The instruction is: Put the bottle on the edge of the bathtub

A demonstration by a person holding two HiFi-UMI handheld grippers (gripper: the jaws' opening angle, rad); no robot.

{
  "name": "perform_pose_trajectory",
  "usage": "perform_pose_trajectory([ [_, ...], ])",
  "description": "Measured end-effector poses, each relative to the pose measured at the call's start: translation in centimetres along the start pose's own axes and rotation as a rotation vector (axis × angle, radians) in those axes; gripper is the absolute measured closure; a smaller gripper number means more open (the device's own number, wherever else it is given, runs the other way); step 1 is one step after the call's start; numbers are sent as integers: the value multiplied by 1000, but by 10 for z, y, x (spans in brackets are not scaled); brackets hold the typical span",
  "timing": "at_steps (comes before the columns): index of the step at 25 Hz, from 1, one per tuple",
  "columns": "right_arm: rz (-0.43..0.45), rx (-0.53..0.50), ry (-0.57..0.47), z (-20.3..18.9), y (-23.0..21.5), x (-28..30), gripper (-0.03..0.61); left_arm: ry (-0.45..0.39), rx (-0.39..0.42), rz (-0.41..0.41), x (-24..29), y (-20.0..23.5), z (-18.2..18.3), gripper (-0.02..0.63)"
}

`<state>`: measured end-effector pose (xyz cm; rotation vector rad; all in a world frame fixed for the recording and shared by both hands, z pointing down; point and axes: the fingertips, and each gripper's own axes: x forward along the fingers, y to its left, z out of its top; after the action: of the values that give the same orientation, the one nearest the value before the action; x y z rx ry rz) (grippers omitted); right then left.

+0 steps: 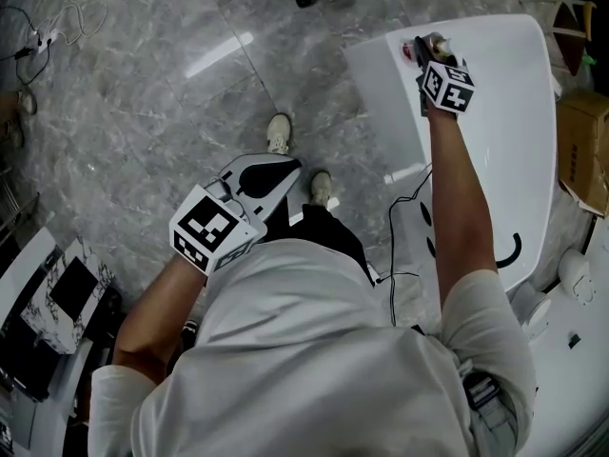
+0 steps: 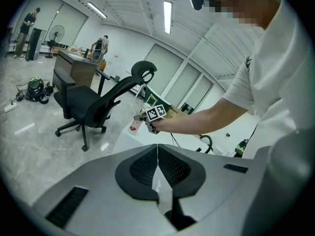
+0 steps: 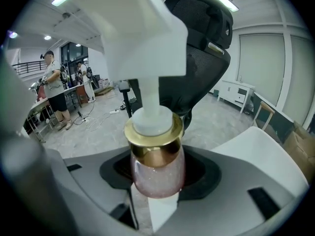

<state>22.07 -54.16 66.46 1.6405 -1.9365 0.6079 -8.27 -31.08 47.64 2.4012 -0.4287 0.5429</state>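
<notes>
On my right gripper (image 3: 157, 183) the jaws are clenched on the bottle (image 3: 155, 163), with its pink glitter body, gold collar and white pump. The bathtub (image 3: 258, 151) edge lies just ahead and below. I'd lower the bottle slowly and seat its base flat on the edge before releasing. My left gripper (image 2: 157, 154) has its jaws pressed together on nothing. I can read no label or brand.
</notes>
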Motion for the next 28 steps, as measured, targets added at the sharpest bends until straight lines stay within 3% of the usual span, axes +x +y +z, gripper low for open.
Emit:
perform_pose_trajectory([
  [17, -18, -42, -16, -1, 0, 1, 339, -1, 5, -20, 11, -6, 2, 595],
  [28, 3, -25, 5, -17, -7, -18, 268, -2, 16, -4, 16, -26, -6, 595],
])
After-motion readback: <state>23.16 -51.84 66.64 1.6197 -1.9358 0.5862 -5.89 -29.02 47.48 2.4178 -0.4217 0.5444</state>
